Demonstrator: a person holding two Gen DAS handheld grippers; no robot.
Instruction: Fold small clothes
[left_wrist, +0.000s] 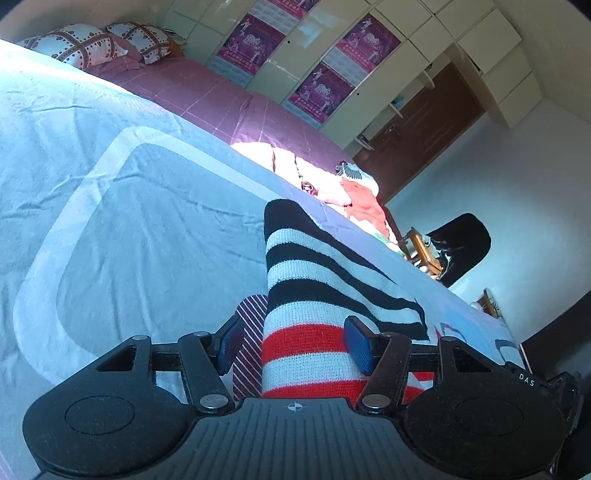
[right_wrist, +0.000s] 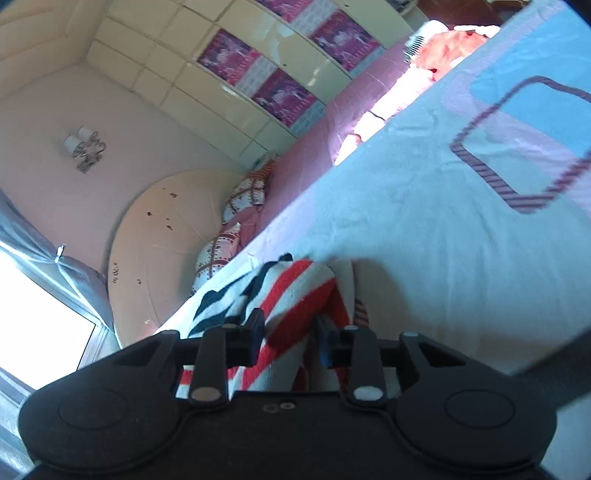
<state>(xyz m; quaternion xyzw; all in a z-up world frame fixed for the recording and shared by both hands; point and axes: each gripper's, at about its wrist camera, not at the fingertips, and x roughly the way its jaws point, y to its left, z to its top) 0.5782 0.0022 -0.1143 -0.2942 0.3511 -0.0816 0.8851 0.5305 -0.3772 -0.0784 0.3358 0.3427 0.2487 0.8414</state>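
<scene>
A small knit garment (left_wrist: 314, 266) with black, white and red stripes runs away from my left gripper (left_wrist: 291, 343) across the pale blue bed sheet (left_wrist: 147, 221). Its red-and-white end fills the gap between the blue pads, which press on it from both sides. A maroon pin-striped strip of cloth (left_wrist: 251, 332) is squeezed against the left pad. In the right wrist view the same striped garment (right_wrist: 291, 288) is bunched and folded over, and my right gripper (right_wrist: 290, 341) is shut on that bunch. The sheet (right_wrist: 424, 240) lies right under it.
A pile of pink, red and white clothes (left_wrist: 354, 199) lies at the sheet's far edge on a mauve checked quilt (left_wrist: 221, 96). Patterned pillows (left_wrist: 85, 44) sit at the bed's head. Cream wardrobes with purple posters (left_wrist: 321, 92), a brown door (left_wrist: 424, 125) and a black chair (left_wrist: 461, 243) stand beyond.
</scene>
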